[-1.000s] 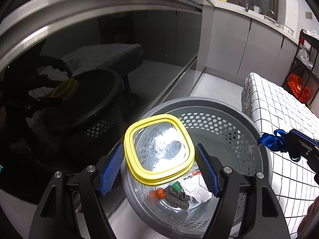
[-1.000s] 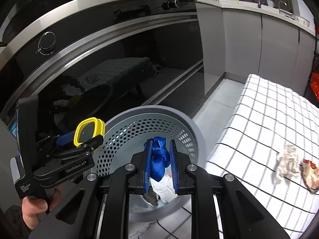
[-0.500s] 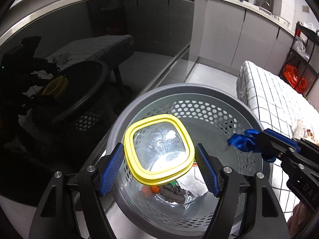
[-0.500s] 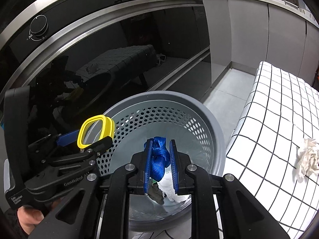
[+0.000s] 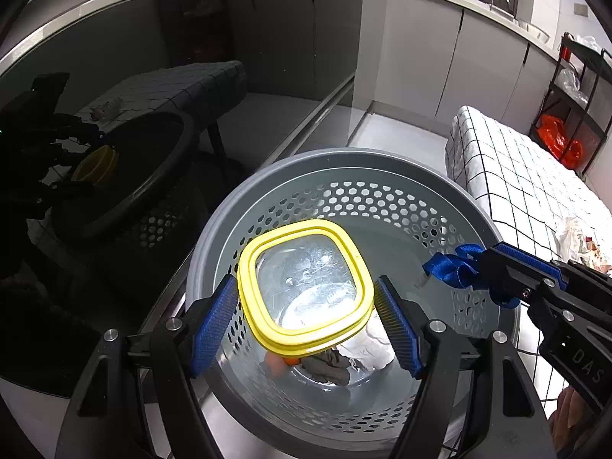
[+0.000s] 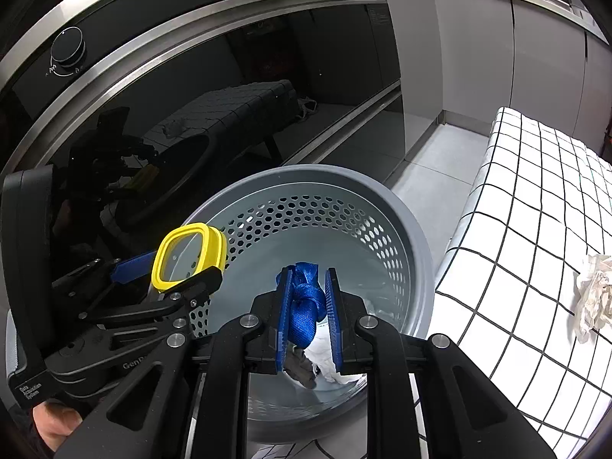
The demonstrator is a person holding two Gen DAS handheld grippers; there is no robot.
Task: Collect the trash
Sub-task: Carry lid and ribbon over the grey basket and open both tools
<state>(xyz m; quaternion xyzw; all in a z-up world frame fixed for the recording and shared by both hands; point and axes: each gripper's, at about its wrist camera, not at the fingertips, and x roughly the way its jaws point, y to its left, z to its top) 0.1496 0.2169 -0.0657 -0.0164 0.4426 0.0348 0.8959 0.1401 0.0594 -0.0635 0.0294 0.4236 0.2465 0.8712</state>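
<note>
Left hand-held gripper (image 5: 306,306) grips yellow-rimmed container (image 5: 306,287) over basket (image 5: 344,160).

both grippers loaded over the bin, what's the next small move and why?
Probably open the right gripper and let the blue strap drop. It is pinched between shut jaws right above the bin's opening, so it should fall onto the trash inside. The left gripper holds the yellow-rimmed container over the bin too; release that after.
</note>
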